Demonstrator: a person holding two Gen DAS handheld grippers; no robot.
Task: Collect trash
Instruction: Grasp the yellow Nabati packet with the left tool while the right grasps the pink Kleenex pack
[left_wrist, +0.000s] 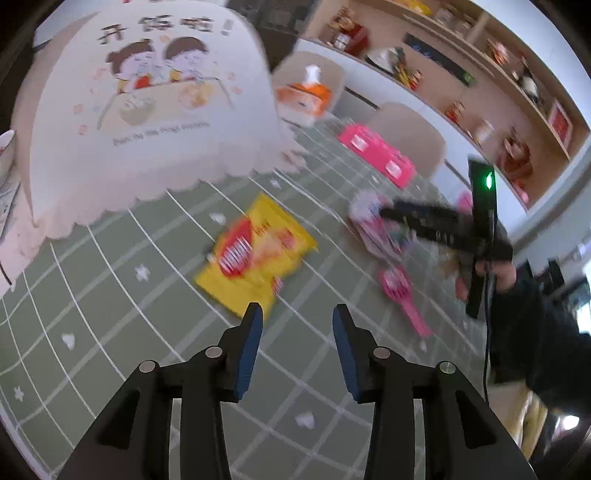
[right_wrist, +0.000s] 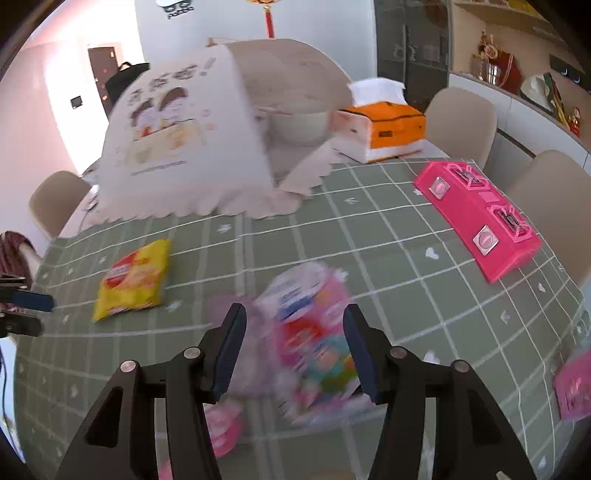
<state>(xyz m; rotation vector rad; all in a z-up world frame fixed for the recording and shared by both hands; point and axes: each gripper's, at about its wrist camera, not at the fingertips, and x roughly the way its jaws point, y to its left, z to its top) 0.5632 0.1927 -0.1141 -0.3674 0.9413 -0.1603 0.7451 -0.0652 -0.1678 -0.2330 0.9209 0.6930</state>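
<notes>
A yellow snack bag (left_wrist: 255, 254) lies flat on the green checked tablecloth (left_wrist: 110, 314), just beyond my left gripper (left_wrist: 297, 317). That gripper is open with nothing between its blue pads. The same yellow snack bag (right_wrist: 133, 280) shows far left in the right wrist view. A blurred pink and white wrapper (right_wrist: 314, 343) sits between the fingers of my right gripper (right_wrist: 293, 317). Its jaws stand wide, and the left pad is clear of the wrapper. From the left wrist view, the right gripper (left_wrist: 388, 214) hovers at the pink wrapper (left_wrist: 369, 221).
A cartoon-printed food cover (left_wrist: 155, 103) and an orange tissue box (right_wrist: 384, 129) stand at the back. A pink toy stove (right_wrist: 476, 225) lies at the right. A pink hairbrush (left_wrist: 402, 295) lies near the person's hand (left_wrist: 480, 273). Beige chairs (right_wrist: 461, 122) ring the table.
</notes>
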